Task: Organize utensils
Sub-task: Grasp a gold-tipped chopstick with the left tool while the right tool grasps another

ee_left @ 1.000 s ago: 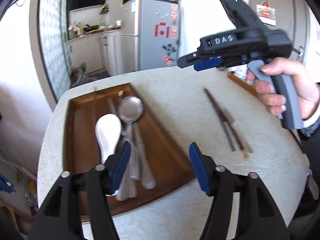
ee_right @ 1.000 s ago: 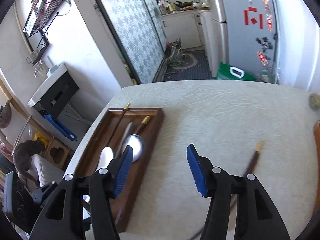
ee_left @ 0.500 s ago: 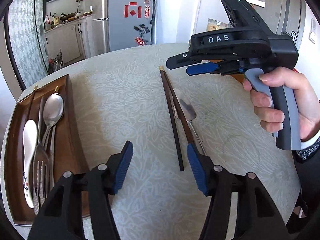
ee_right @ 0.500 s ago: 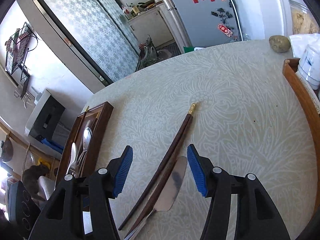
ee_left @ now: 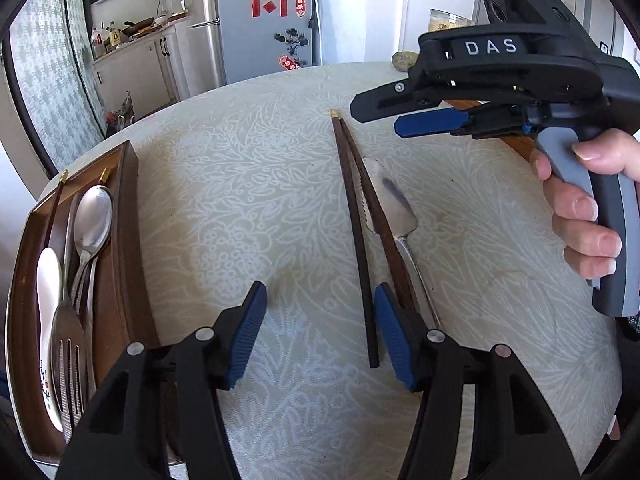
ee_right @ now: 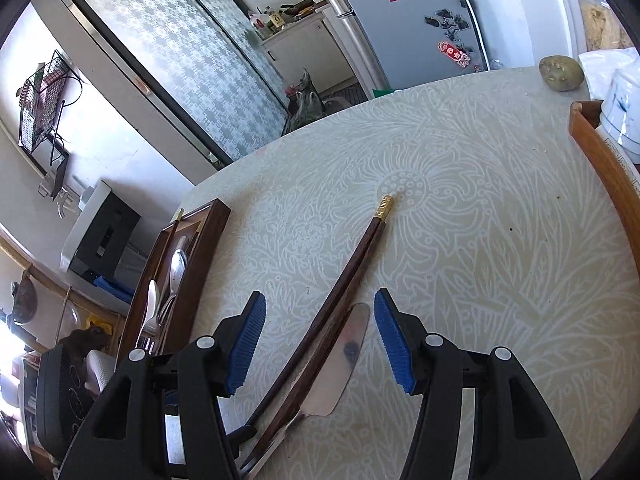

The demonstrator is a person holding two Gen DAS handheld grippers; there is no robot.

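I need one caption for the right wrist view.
Open right gripper above chopsticks and knife on table.

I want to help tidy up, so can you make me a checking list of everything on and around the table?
Surface: table with a pale leaf-pattern cloth.
Job's things: chopsticks and knife lie loose together mid-table; wooden tray holds spoons and a fork.
Clutter: potato, white jar in a second tray at the far edge.
Tongs: left tongs open, low beside the chopsticks; right tongs open above chopsticks and knife.
Cables: nothing seen.
Surroundings: fridge, kitchen counter behind.
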